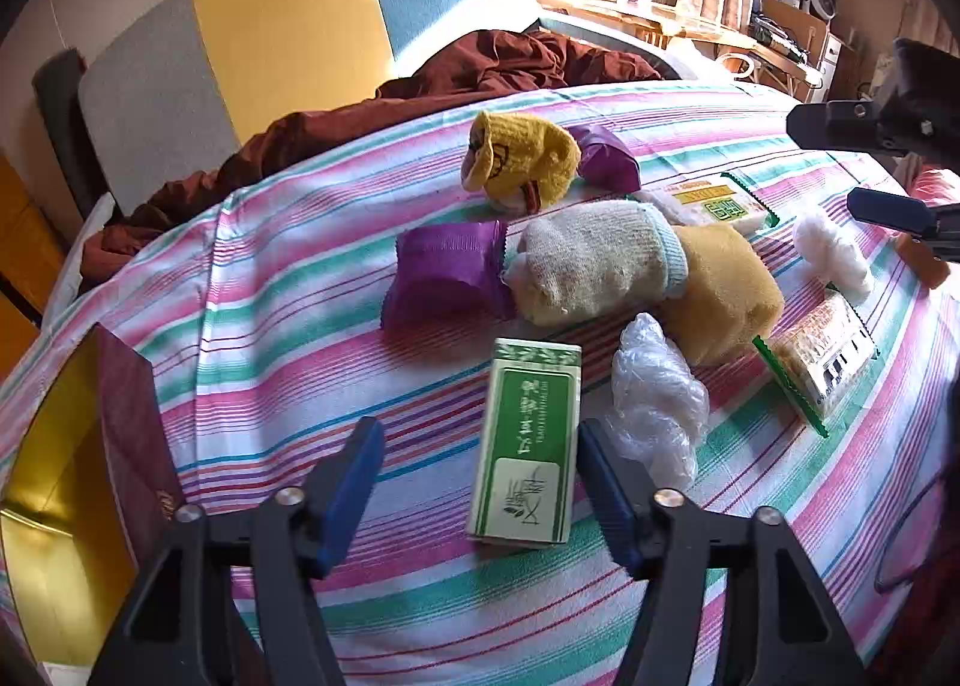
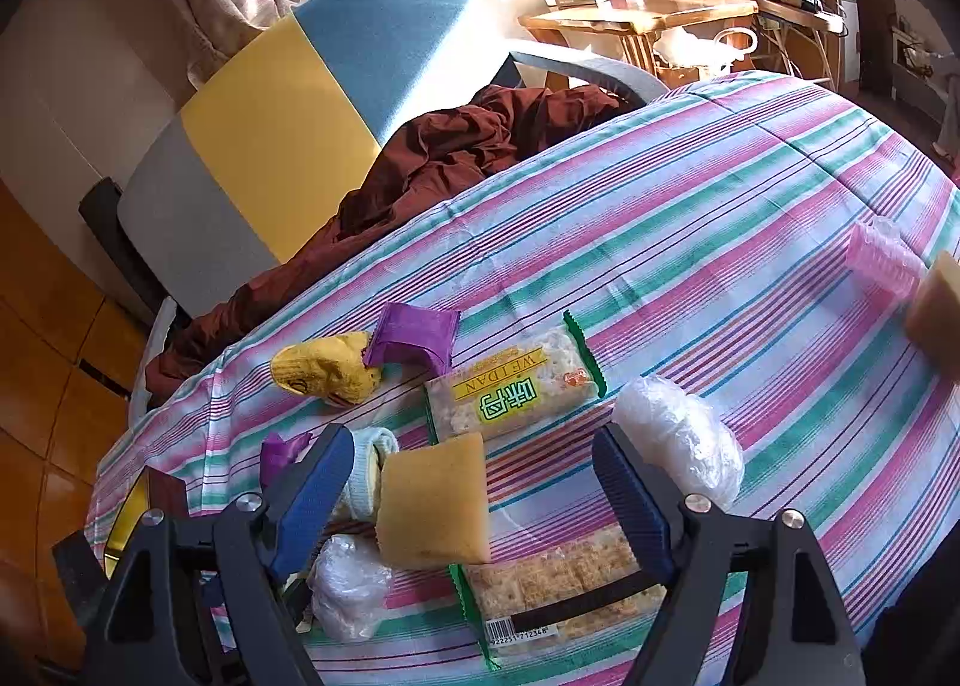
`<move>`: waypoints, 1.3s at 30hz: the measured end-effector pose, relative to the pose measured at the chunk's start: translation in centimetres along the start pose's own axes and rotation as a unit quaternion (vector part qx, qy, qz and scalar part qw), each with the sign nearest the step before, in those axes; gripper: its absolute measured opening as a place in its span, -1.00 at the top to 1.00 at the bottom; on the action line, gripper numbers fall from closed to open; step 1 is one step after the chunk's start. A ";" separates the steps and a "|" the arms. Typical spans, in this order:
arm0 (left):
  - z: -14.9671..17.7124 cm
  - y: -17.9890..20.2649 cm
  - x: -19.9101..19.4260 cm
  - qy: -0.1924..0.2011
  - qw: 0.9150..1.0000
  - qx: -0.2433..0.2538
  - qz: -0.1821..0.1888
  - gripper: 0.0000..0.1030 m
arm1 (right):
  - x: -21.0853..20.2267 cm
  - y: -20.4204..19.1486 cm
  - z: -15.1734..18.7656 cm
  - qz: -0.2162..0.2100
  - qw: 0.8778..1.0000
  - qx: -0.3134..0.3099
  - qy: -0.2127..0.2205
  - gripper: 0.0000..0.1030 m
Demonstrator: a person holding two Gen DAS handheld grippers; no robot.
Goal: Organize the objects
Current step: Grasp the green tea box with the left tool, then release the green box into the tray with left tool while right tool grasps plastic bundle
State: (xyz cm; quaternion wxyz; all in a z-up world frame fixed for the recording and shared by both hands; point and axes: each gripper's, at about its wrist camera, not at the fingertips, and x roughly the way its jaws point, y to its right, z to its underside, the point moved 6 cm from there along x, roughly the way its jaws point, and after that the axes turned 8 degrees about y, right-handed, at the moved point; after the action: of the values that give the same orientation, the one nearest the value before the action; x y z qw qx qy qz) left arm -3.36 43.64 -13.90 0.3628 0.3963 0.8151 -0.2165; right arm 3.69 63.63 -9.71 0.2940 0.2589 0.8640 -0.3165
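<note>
A pink-and-green striped cloth covers the table. Low in the frame, my left gripper straddles the green-and-cream cardboard box, jaws narrowed beside it, not yet pressing, lined up to lift it. My right gripper hangs wide over the tan sponge block, empty.

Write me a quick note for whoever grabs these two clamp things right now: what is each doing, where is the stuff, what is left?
Left gripper: jaws around the green box, right pad touching, left pad still apart; nothing lifted.
Right gripper: open, empty, above the tan sponge and a cracker pack.
Socks, purple packets, crackers and plastic wads lie mixed on the striped cloth. The gold-lined box sits at its left edge.
Nothing looks sorted yet; everything remains.
</note>
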 end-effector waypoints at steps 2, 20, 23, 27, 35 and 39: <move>0.6 -0.1 1.0 -0.020 1.000 -0.017 0.016 0.40 | 0.0 0.2 -0.1 0.003 1.000 0.002 0.001 -0.62; 5.0 0.4 -2.6 0.042 0.998 -0.038 0.019 0.40 | 0.7 -5.4 2.8 -0.083 0.989 -0.114 -0.045 -0.10; 5.3 0.5 -2.9 0.045 0.998 -0.041 0.018 0.40 | 1.2 -7.8 4.6 -0.115 0.977 -0.158 -0.080 -0.04; 5.9 0.5 -3.4 0.052 0.997 -0.046 0.020 0.40 | 2.2 -9.6 7.3 -0.123 0.962 -0.209 -0.128 -0.03; 6.4 0.6 -3.7 0.070 0.997 -0.041 0.019 0.40 | 4.6 -9.4 10.3 -0.080 0.946 -0.258 -0.182 -0.03; 6.5 0.6 -3.7 0.077 0.996 -0.042 0.016 0.40 | 5.0 -9.6 10.9 -0.071 0.938 -0.289 -0.178 0.19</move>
State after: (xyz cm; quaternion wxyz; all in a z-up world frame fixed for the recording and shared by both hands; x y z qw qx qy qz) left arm 1.42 38.02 -15.29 0.3185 0.4097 0.8424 -0.1451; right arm -2.12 50.92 -16.04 0.4818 0.0400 0.8679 -0.1138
